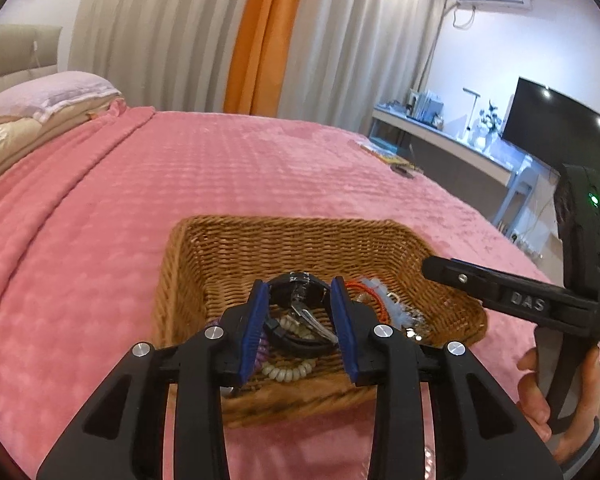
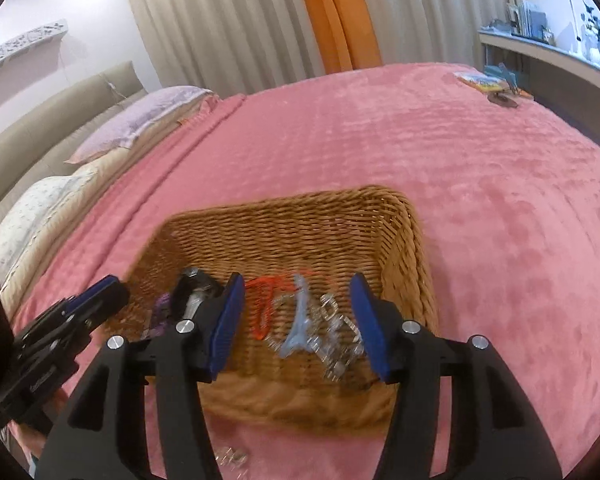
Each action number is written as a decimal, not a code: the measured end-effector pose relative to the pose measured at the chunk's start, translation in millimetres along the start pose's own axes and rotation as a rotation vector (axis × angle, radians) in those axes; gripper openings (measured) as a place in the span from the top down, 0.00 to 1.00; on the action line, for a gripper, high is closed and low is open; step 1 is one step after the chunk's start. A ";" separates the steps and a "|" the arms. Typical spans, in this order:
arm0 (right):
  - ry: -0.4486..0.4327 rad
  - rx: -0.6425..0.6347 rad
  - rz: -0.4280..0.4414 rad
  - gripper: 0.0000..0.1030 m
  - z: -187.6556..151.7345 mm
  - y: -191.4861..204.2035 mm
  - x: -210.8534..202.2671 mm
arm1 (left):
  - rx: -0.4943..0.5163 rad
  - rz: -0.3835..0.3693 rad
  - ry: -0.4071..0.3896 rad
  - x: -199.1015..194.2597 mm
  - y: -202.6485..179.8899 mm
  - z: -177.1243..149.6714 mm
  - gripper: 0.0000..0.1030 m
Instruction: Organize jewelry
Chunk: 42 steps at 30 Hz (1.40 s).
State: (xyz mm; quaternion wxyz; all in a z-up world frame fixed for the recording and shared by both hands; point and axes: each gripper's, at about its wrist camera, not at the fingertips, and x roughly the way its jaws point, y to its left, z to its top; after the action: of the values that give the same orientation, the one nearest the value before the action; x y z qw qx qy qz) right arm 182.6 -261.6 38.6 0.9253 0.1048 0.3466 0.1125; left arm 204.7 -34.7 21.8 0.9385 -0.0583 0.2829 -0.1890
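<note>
Left gripper (image 1: 302,312) open over woven wicker basket (image 1: 300,248), beaded jewelry (image 1: 288,370)

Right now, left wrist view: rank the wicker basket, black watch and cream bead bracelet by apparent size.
1. wicker basket, by far the largest.
2. black watch.
3. cream bead bracelet.
The last two look close, and the left claw hides part of both, so their order is unsure.

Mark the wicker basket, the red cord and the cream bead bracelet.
wicker basket (image 2: 300,216): right wrist view, far wall's weave.
red cord (image 2: 262,312): right wrist view, middle of its loop.
cream bead bracelet (image 1: 286,370): left wrist view, its near beads.
</note>
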 end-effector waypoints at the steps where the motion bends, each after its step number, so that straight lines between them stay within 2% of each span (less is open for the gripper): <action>1: -0.006 -0.008 0.005 0.50 -2.5 4.0 -7.2 | -0.005 0.000 -0.006 -6.0 0.1 -0.4 0.69; 7: -0.006 -0.087 0.020 0.50 -44.1 34.2 -54.0 | -0.028 -0.014 -0.034 -51.3 -4.0 -18.0 0.65; 9: 0.011 -0.109 0.004 0.50 -59.8 40.9 -59.6 | -0.031 -0.012 -0.033 -64.8 -5.7 -27.9 0.59; 12: 0.049 -0.130 -0.014 0.51 -82.1 45.3 -57.8 | -0.027 0.002 -0.028 -79.2 -9.9 -45.3 0.58; 15: 0.093 -0.115 -0.012 0.59 -99.4 41.0 -48.4 | -0.037 0.002 -0.002 -84.5 -10.6 -60.3 0.58; 17: 0.115 -0.114 -0.015 0.64 -108.8 39.7 -41.6 | -0.052 0.033 0.004 -85.1 -9.5 -69.5 0.58; 19: 0.165 -0.087 0.016 0.69 -117.7 35.3 -30.5 | -0.072 0.036 0.027 -81.5 -6.4 -79.8 0.58; 25: 0.182 -0.115 -0.013 0.69 -123.9 41.4 -26.5 | -0.083 0.039 0.070 -68.5 -1.5 -98.6 0.59; 29: 0.211 -0.151 -0.069 0.69 -129.1 49.5 -16.0 | -0.009 0.082 0.080 -62.6 -15.6 -107.9 0.59; 32: 0.226 -0.167 -0.072 0.83 -128.7 51.9 -12.3 | 0.071 0.108 0.090 -59.0 -31.8 -113.0 0.59; 34: 0.231 -0.185 -0.085 0.94 -130.0 54.3 -11.5 | 0.085 0.111 0.088 -59.7 -34.5 -113.4 0.59; 38: 0.224 -0.182 -0.101 0.94 -130.2 53.3 -16.0 | 0.065 0.098 0.104 -58.4 -31.3 -112.2 0.63; 42: 0.214 -0.123 -0.130 0.94 -126.4 33.5 -26.3 | 0.086 0.051 0.159 -51.0 -37.2 -107.3 0.65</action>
State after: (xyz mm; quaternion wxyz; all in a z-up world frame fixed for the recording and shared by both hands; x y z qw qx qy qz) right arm 74.7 -222.4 -29.3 0.8932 0.0124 0.4416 0.0838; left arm 94.1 -49.5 -33.7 0.9192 0.0045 0.3497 -0.1811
